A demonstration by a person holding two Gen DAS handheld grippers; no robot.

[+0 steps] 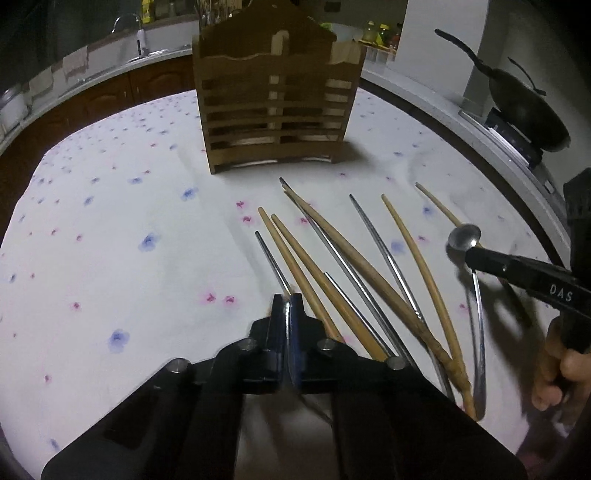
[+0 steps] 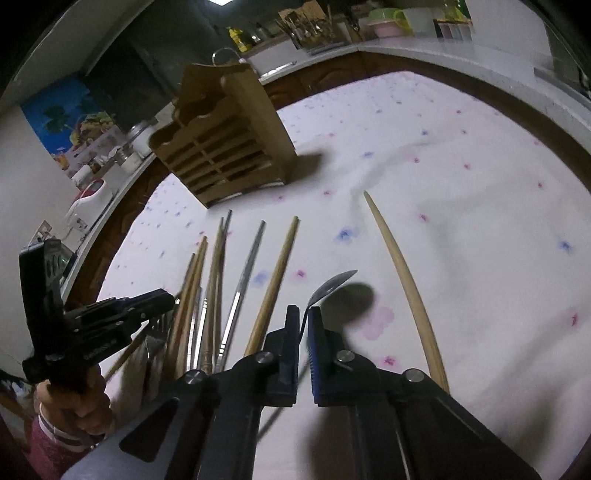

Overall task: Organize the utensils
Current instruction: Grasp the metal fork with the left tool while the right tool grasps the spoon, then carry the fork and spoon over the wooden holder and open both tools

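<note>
A wooden slatted utensil holder (image 1: 275, 107) stands on the flowered tablecloth; it also shows in the right wrist view (image 2: 225, 136). Several wooden and metal chopsticks (image 1: 332, 266) lie fanned on the cloth in front of it, also seen in the right wrist view (image 2: 236, 291). My left gripper (image 1: 287, 301) is shut on a metal chopstick (image 1: 271, 264). My right gripper (image 2: 303, 317) is shut on a metal spoon (image 2: 332, 282), held above the cloth; the spoon bowl (image 1: 463, 236) also shows in the left wrist view. A lone wooden chopstick (image 2: 402, 280) lies to the right.
The table's tablecloth (image 1: 110, 221) is ringed by a kitchen counter (image 1: 74, 81) with a sink and jars. A black wok (image 1: 528, 110) sits on a stove at right. A second utensil rack (image 2: 310, 29) stands on the far counter.
</note>
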